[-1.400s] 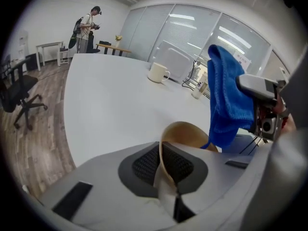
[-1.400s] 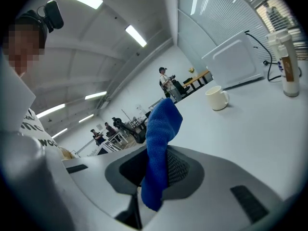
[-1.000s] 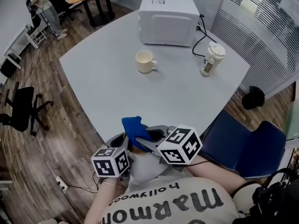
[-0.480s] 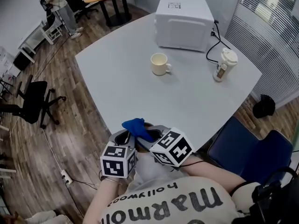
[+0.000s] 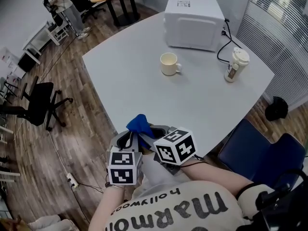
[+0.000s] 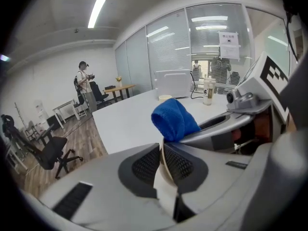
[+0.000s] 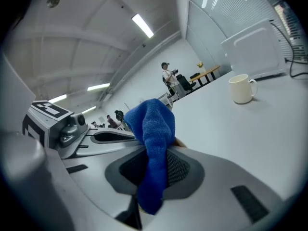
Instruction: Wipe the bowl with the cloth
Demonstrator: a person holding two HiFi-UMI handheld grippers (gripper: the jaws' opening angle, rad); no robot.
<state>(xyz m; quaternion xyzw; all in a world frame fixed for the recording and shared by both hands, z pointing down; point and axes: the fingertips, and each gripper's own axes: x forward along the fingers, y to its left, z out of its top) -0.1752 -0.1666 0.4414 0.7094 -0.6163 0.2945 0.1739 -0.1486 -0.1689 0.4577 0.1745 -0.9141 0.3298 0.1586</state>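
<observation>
My left gripper (image 6: pixel 162 150) is shut on the thin cream rim of the bowl (image 6: pixel 166 173), held close to my body off the table's near edge. In the head view the bowl (image 5: pixel 155 171) shows as a pale shape between the two marker cubes, mostly hidden. My right gripper (image 7: pixel 155 153) is shut on the blue cloth (image 7: pixel 155 138), which bunches up above its jaws and hangs down between them. From the left gripper view the cloth (image 6: pixel 174 119) sits just beyond the bowl's rim. In the head view the cloth (image 5: pixel 140 124) pokes up in front of both grippers.
On the grey table (image 5: pixel 144 90) stand a cream mug (image 5: pixel 169 64), a white microwave (image 5: pixel 195 18) with its cable, and a lidded paper cup (image 5: pixel 234 65). A blue chair (image 5: pixel 260 153) is at my right, a black office chair (image 5: pixel 41 102) at the left. A person (image 6: pixel 84 83) stands far off.
The left gripper has risen and rolled while keeping hold of the bowl. The right gripper with the cloth has shifted slightly across it. The head view has swung left, so the table now sits further right.
</observation>
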